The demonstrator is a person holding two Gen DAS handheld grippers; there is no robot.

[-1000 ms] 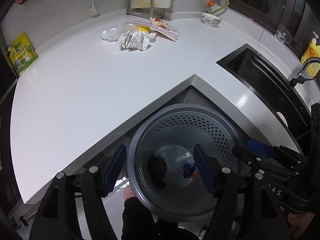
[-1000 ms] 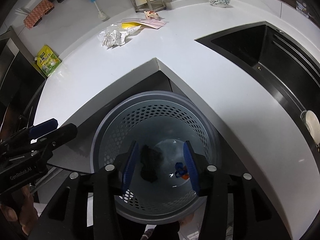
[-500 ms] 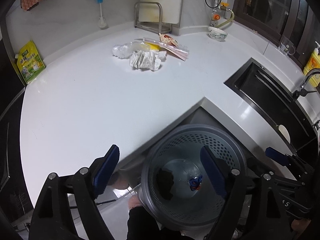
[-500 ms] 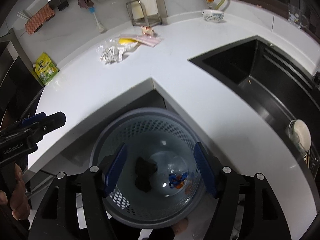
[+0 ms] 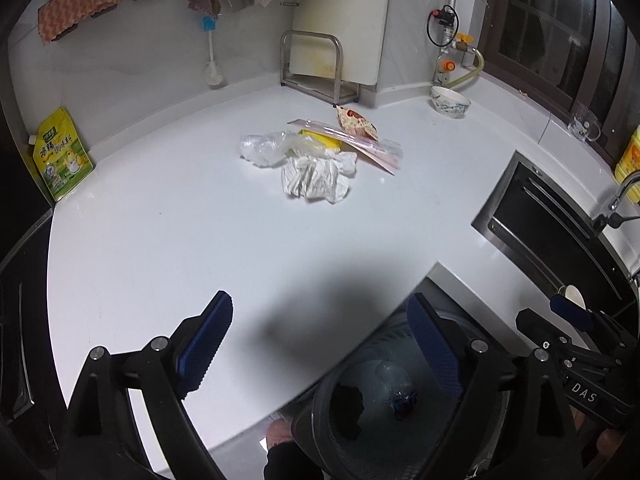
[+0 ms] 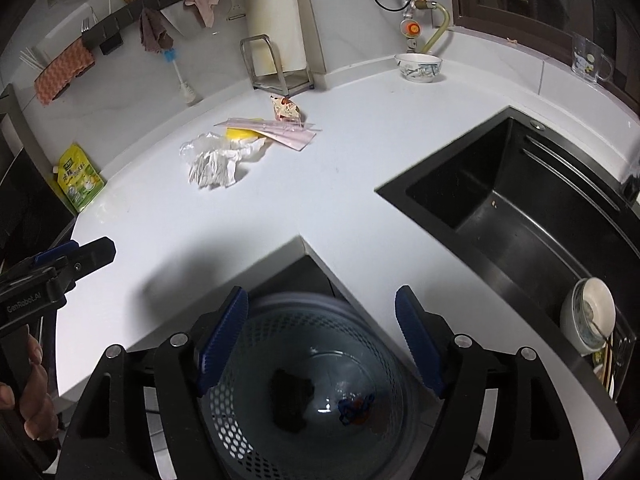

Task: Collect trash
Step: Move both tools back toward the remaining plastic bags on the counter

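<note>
Trash pile (image 5: 320,160) sits on the white tabletop (image 5: 160,240), toward the back corner, near the metal rack (image 5: 316,68) and well apart from both grippers. Pile parts: crumpled white paper (image 5: 316,178) nearest the front edge; clear crinkled plastic (image 5: 264,148) just to its left, touching it; a yellow piece (image 5: 320,140) behind. A long pink-and-clear wrapper (image 5: 360,146) lies flat across the back of the pile, long axis running from upper left down to lower right in the left wrist view, its right end pointing toward the sink (image 6: 520,208). A small printed snack packet (image 5: 356,122) lies touching its far side, narrow tip toward the rack.

Perforated grey bin (image 6: 304,392) stands on the floor in the tabletop's inner corner. Inside, at the bottom: one dark lump (image 6: 290,398) and a small blue-orange scrap (image 6: 354,406).

Left gripper (image 5: 320,344): fingers spread wide, opening further, nothing between them; it hangs over the tabletop edge and bin rim. Right gripper (image 6: 322,338): fingers also released and widening, empty, directly above the bin mouth.
</note>
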